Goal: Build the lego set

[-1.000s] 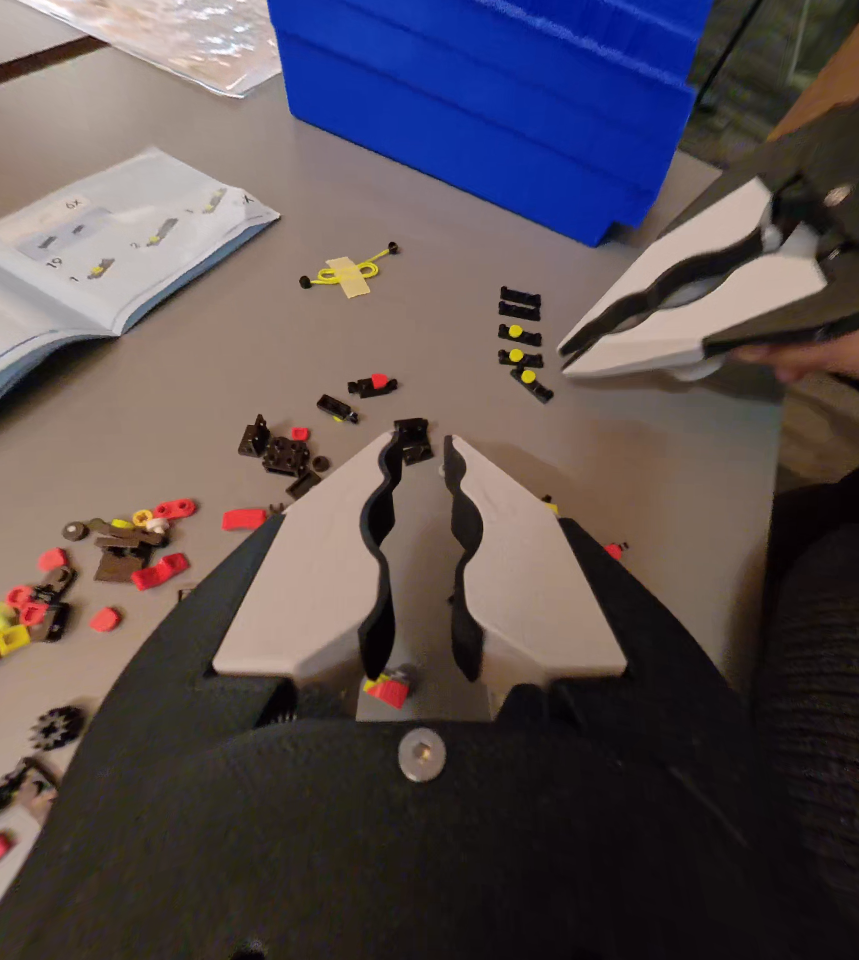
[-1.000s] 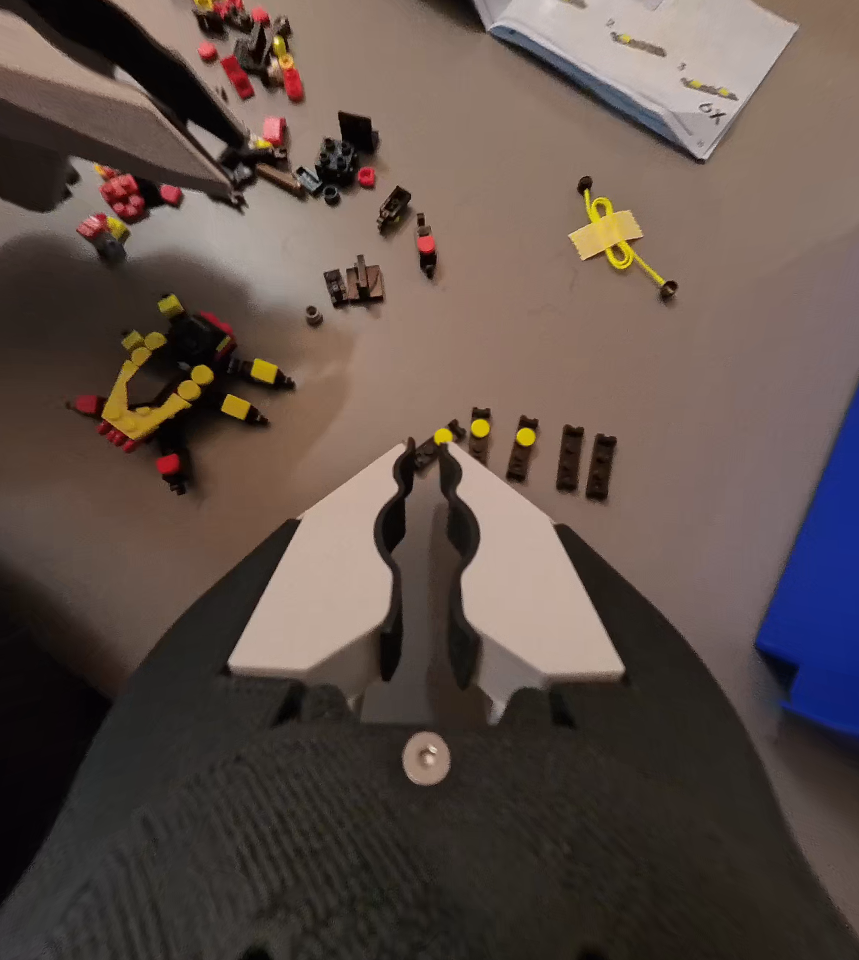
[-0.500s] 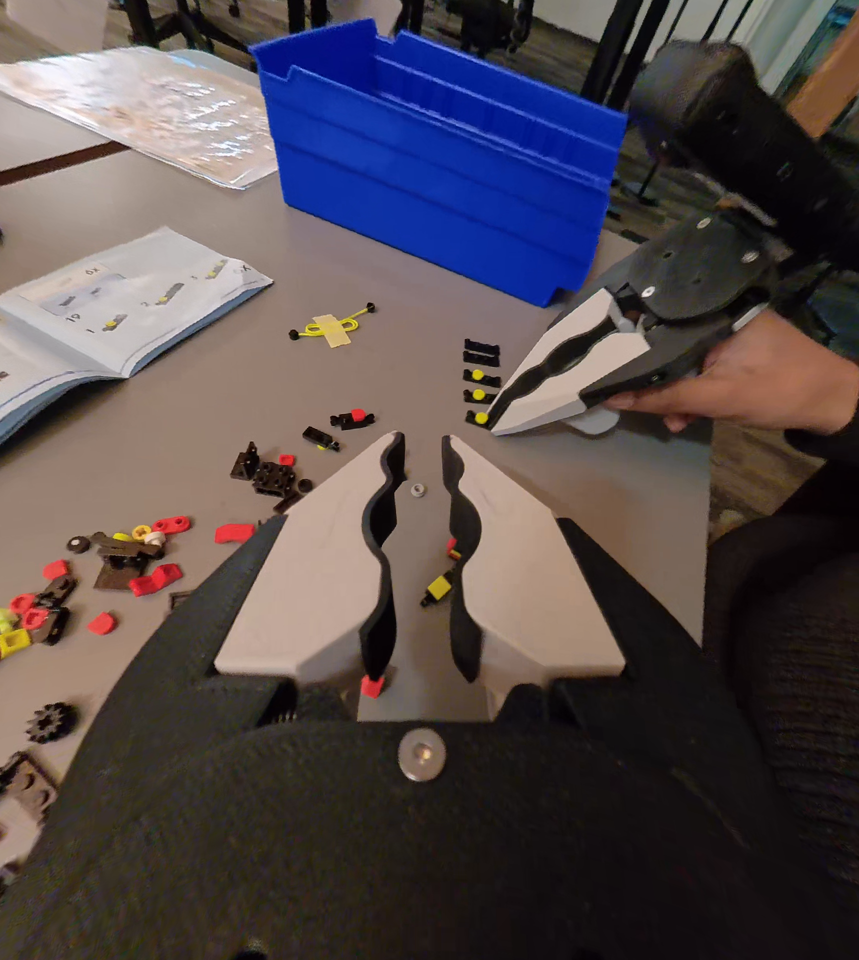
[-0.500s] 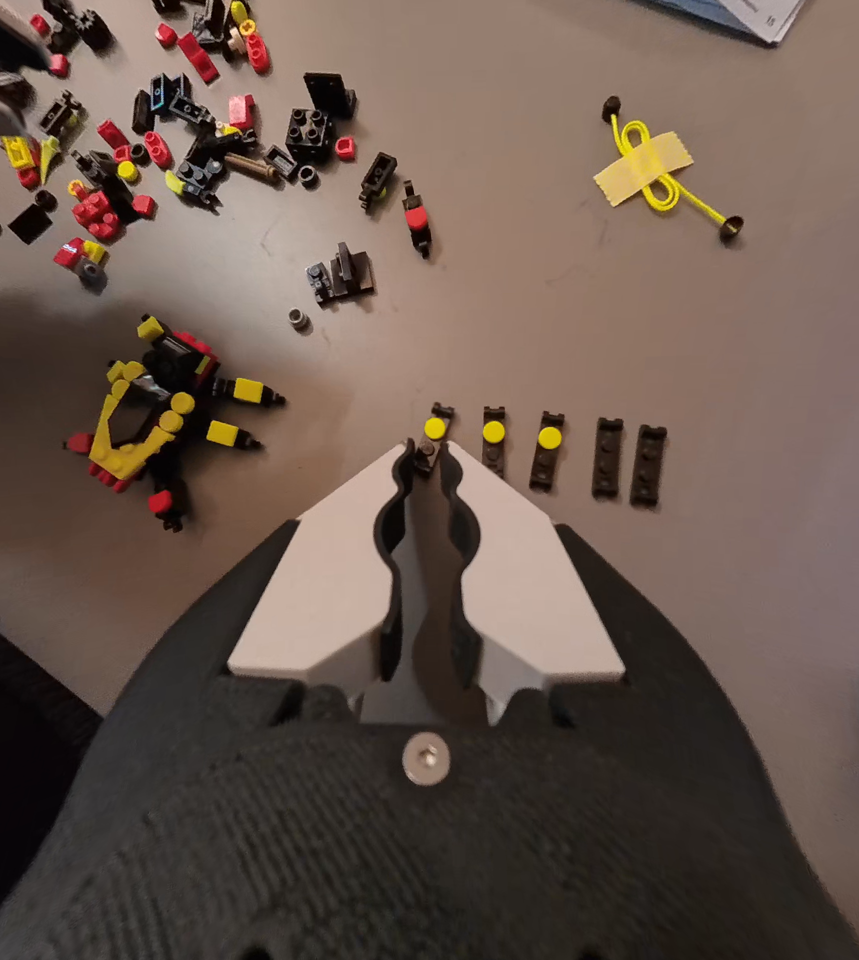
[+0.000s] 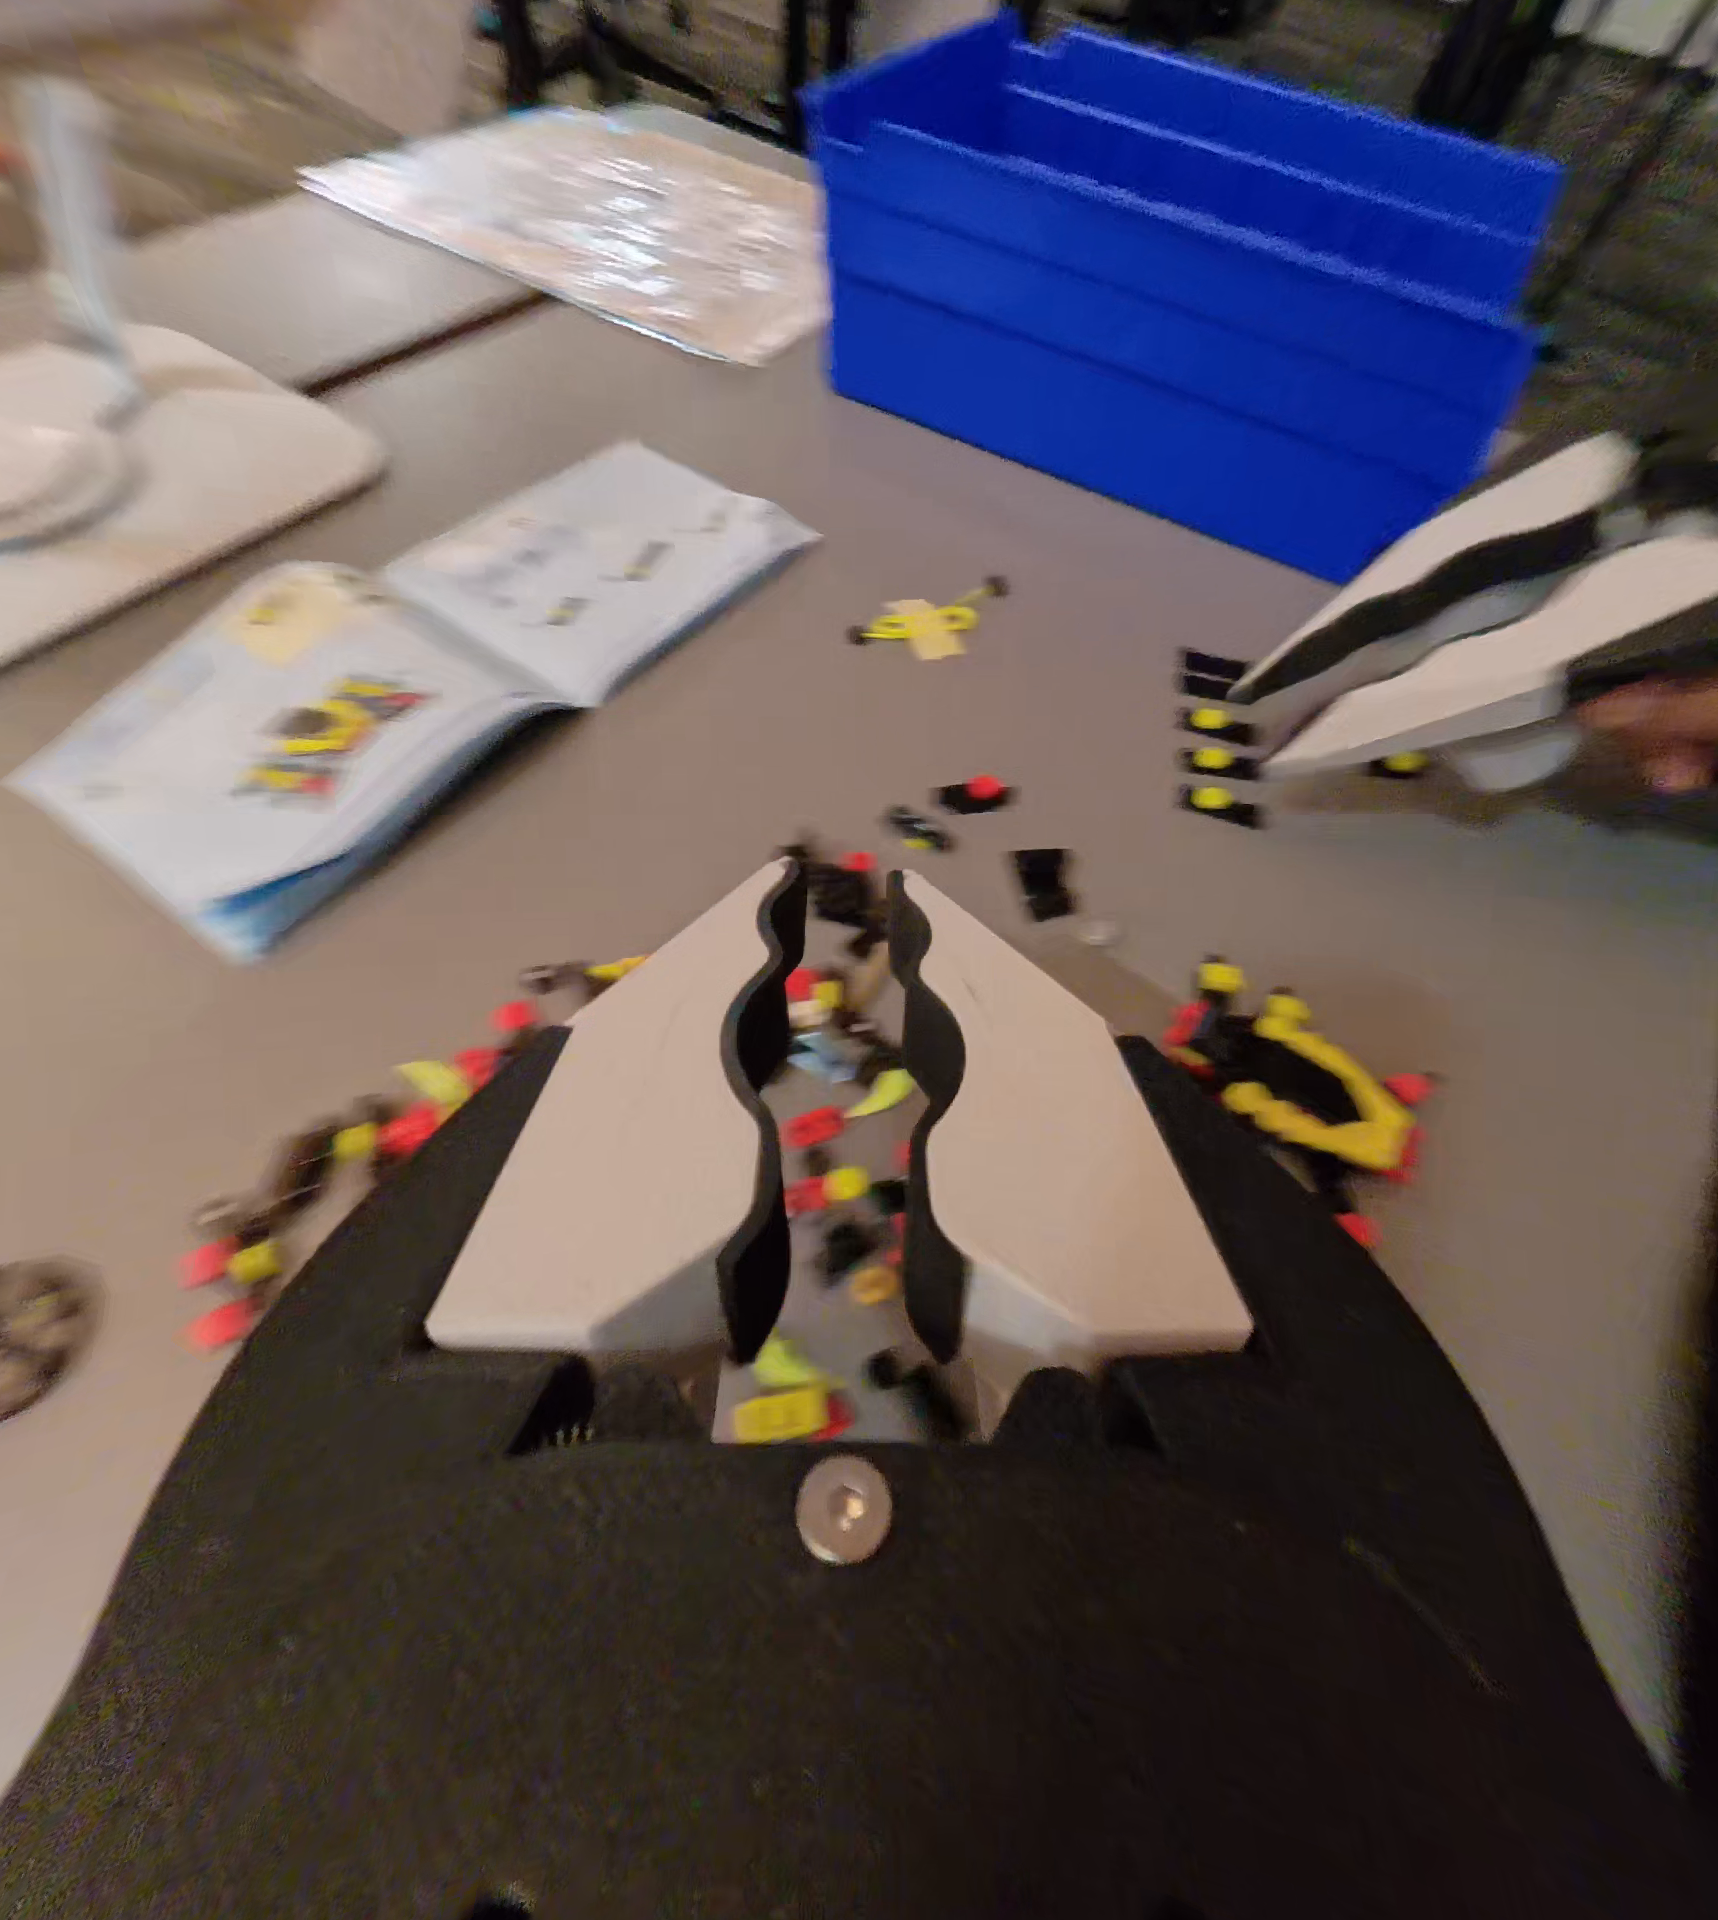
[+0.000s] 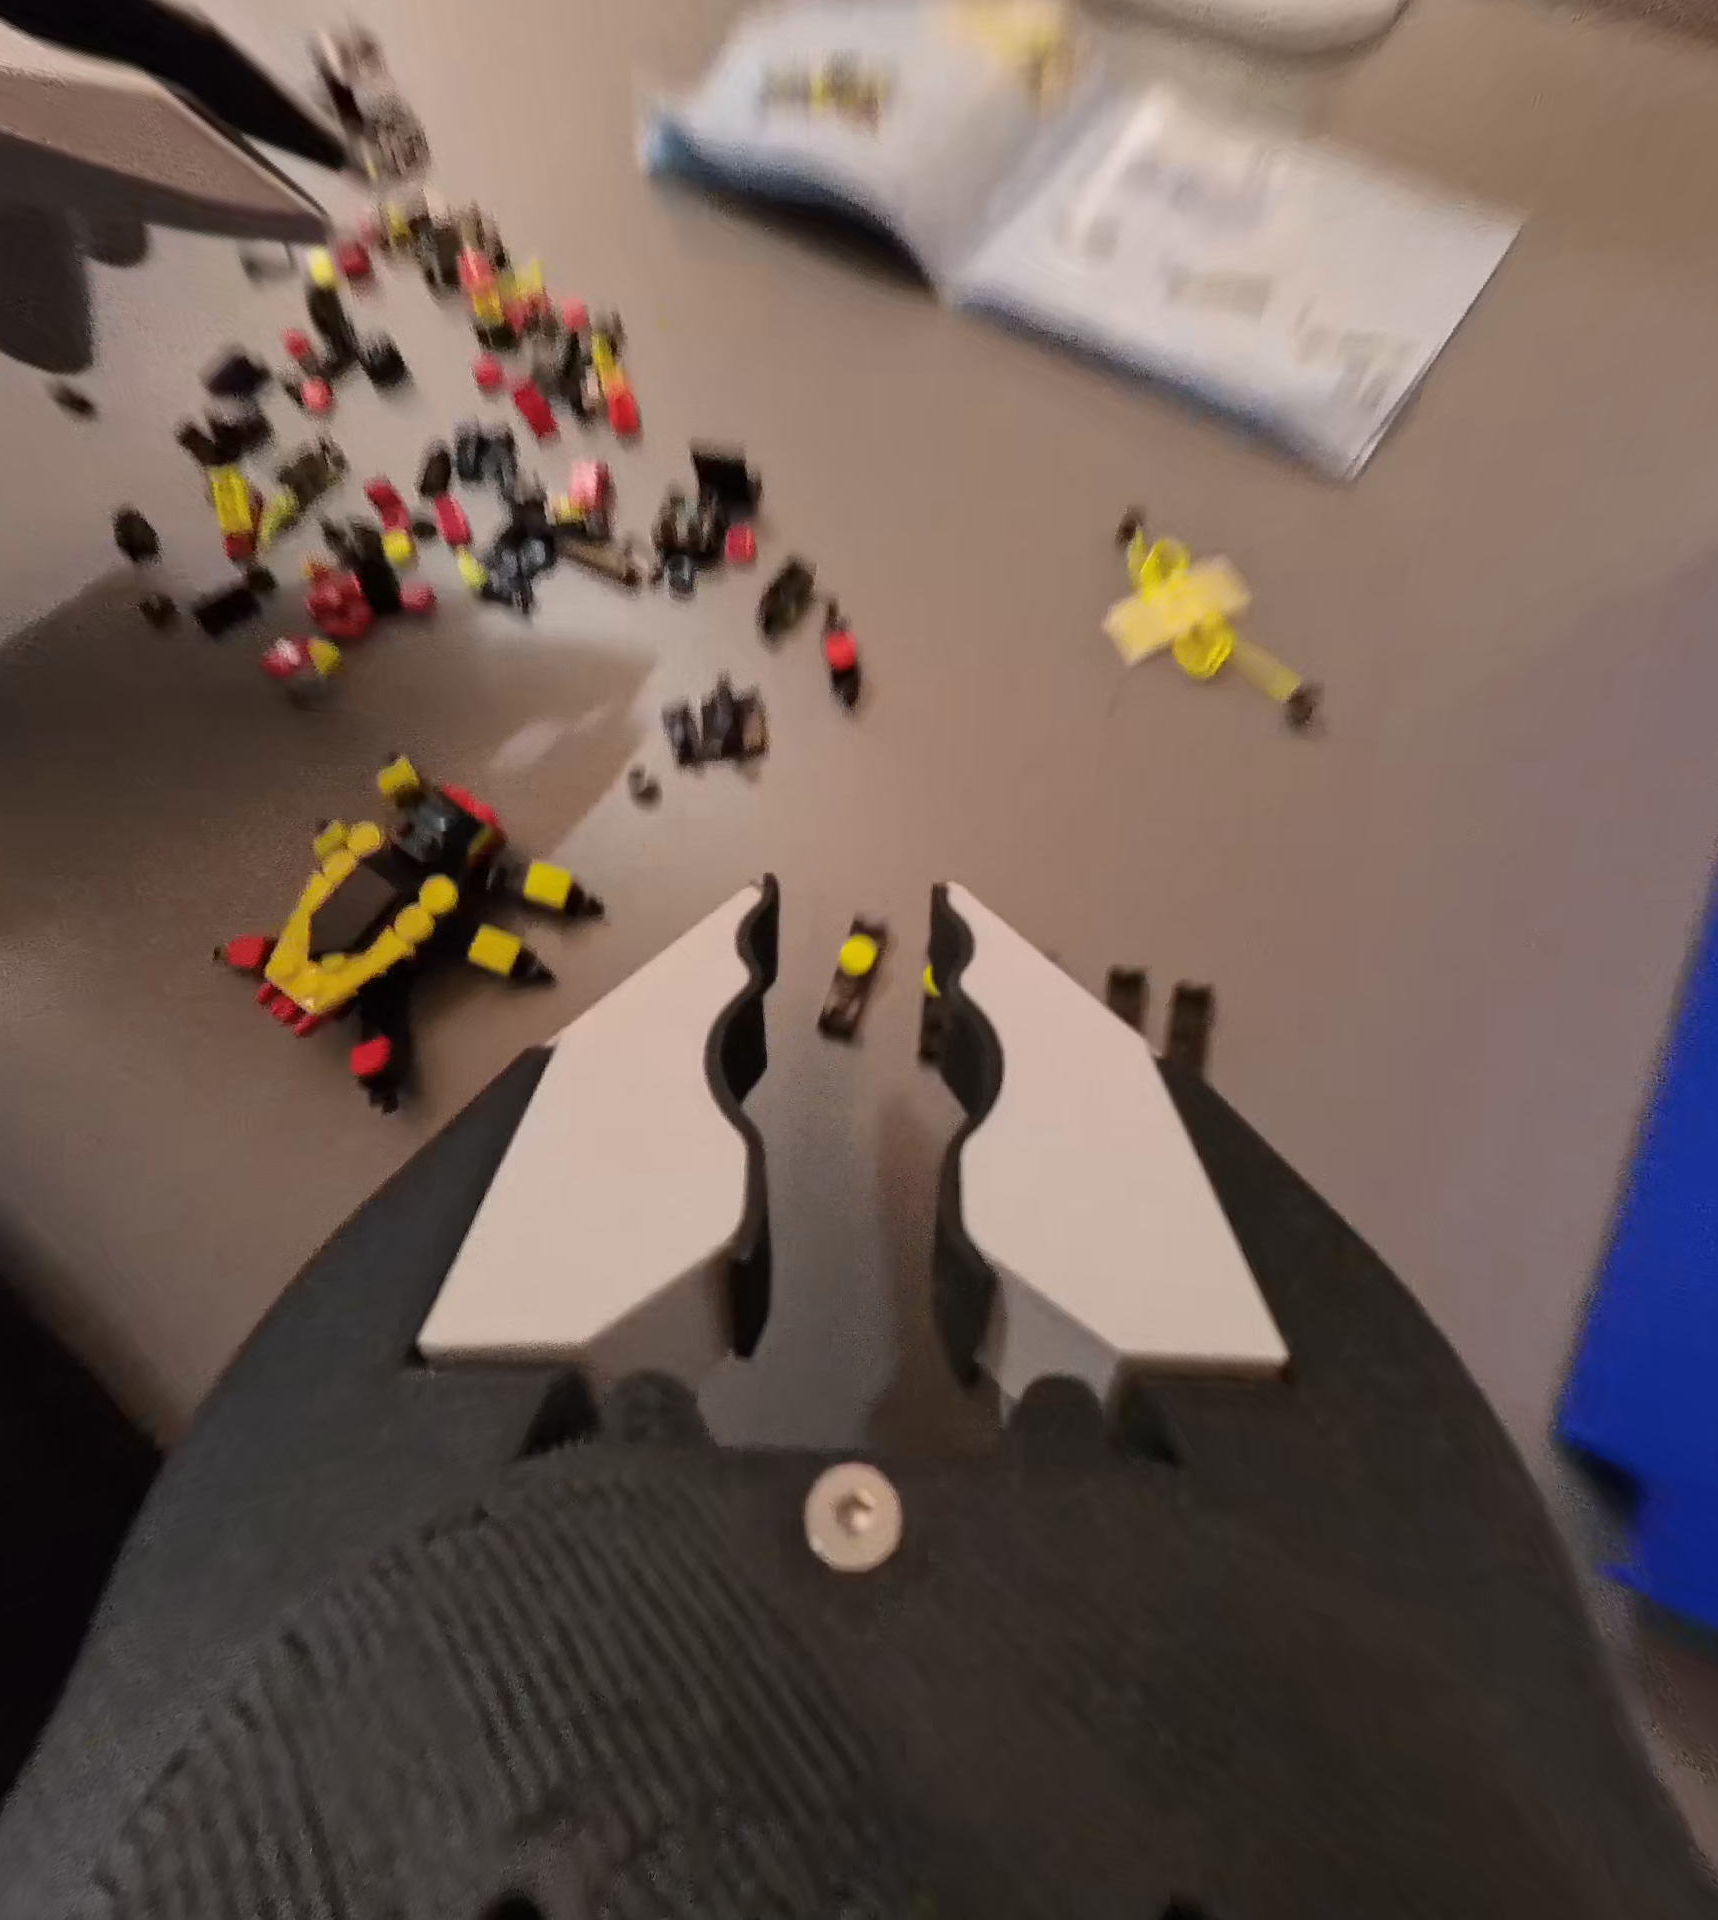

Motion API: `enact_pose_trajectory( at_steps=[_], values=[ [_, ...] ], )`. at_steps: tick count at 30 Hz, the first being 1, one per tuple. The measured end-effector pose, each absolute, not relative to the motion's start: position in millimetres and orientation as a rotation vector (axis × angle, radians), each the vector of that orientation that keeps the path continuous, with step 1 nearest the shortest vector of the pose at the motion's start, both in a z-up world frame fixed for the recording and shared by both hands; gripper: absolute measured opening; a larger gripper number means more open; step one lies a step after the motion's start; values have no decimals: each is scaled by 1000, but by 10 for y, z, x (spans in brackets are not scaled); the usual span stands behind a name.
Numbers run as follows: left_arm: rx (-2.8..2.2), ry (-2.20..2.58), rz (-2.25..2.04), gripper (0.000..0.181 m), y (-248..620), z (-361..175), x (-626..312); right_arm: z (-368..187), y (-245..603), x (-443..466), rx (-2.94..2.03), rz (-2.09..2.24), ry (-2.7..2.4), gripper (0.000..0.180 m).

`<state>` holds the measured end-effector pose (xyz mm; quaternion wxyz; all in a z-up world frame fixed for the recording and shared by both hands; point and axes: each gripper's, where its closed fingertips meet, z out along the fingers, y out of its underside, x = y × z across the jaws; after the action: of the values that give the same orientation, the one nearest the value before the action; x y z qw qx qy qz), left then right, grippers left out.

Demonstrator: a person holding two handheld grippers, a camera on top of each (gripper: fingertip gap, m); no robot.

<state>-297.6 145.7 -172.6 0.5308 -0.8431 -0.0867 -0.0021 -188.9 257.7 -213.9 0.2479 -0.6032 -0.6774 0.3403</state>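
Observation:
My right gripper (image 6: 853, 894) is open and empty, low over a row of small black plates. A black plate with a yellow stud (image 6: 855, 971) lies on the table between its fingers; a second one is partly hidden by the right finger, and two plain black plates (image 6: 1156, 1003) lie beside it. The partly built yellow, black and red model (image 6: 387, 914) sits to the left. My left gripper (image 5: 842, 883) is open and empty above the scattered loose pieces (image 5: 834, 1153). The model (image 5: 1302, 1091) and the right gripper (image 5: 1250, 717) show to its right. Both views are blurred.
The open instruction booklet (image 5: 398, 675) lies at the left, a blue bin (image 5: 1177, 281) at the back, a taped yellow string (image 5: 922, 629) between them. A white stand base (image 5: 55, 447) and a plastic bag (image 5: 585, 229) are farther back. The table edge is at the right. One gripper's finger ends stand about 15 cm off the other's.
My right gripper has opened wider, its tips now either side of the yellow-studded plate. My left gripper has swung left and back over the pile of loose pieces.

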Motion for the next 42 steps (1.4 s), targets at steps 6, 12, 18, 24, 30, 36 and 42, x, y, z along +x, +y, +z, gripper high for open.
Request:
enact_pose_trajectory(
  at_steps=[6,12,18,24,30,36,42],
  values=[
    [-1910,-546,79,25,770,-1656,-3854,-1584,2686,-2162,-1371,1035,-1704,54],
    [-1997,-689,223,32,311,-1903,-4249,-1461,2369,-2664,-1274,1248,-1763,56],
    [-2187,-721,215,42,94,-2274,-4273,-1678,2248,-2712,-1215,1198,-1859,23],
    [-2206,-646,122,39,274,-2307,-4109,-1624,2371,-2650,-1245,1269,-1799,7],
    [-2115,-538,44,24,622,-2146,-3921,-1631,2394,-2677,-1302,1386,-1775,3],
    [-2209,-533,88,16,844,-2312,-3862,-1678,2357,-2707,-1307,1381,-1794,19],
    [-2231,-627,52,21,908,-2441,-3909,-1705,2333,-2703,-1321,1390,-1806,19]
  ],
)
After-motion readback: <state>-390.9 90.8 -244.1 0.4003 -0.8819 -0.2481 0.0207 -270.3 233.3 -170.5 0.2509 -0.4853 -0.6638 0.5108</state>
